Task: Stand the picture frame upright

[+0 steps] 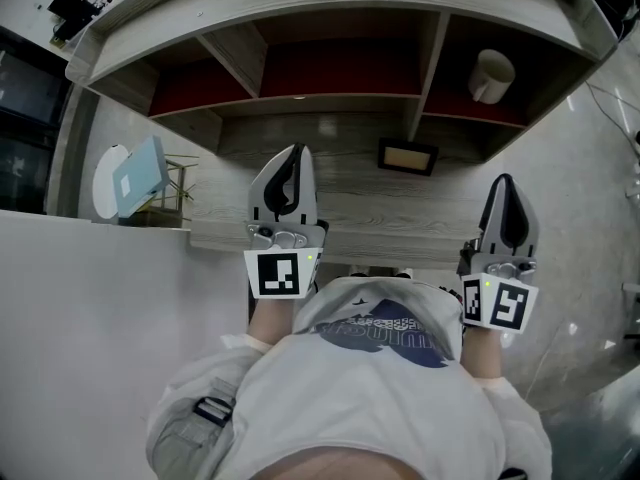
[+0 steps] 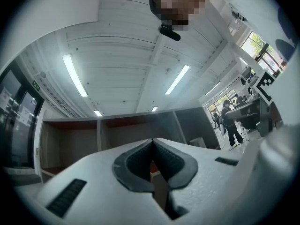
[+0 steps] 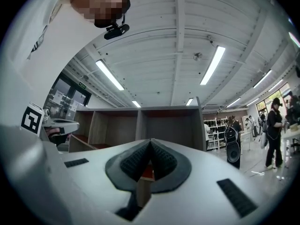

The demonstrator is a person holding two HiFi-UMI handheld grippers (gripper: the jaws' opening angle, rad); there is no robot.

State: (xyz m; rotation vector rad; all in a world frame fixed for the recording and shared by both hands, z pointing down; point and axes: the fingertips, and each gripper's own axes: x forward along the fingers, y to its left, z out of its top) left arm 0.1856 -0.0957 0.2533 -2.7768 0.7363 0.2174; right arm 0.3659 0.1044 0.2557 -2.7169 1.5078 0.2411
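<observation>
A small dark picture frame (image 1: pixel 407 155) with a pale inside lies on the wooden desk surface (image 1: pixel 350 208), under the shelf's middle divider. My left gripper (image 1: pixel 296 150) is held in front of the person's chest, to the left of the frame and short of it, jaws shut and empty. My right gripper (image 1: pixel 505 180) hovers at the right, also apart from the frame, shut with nothing in it. In the left gripper view the closed pads (image 2: pixel 140 161) meet in front of the shelf compartments. The right gripper view shows its pads (image 3: pixel 164 162) pressed together likewise.
A wooden shelf unit (image 1: pixel 330 28) with red-backed compartments stands over the desk. A white mug (image 1: pixel 491 75) sits in the right compartment. A wire rack (image 1: pixel 170 183) at the left holds a white plate (image 1: pixel 105 180) and a pale blue board (image 1: pixel 135 176). People stand far off at the right (image 3: pixel 274 130).
</observation>
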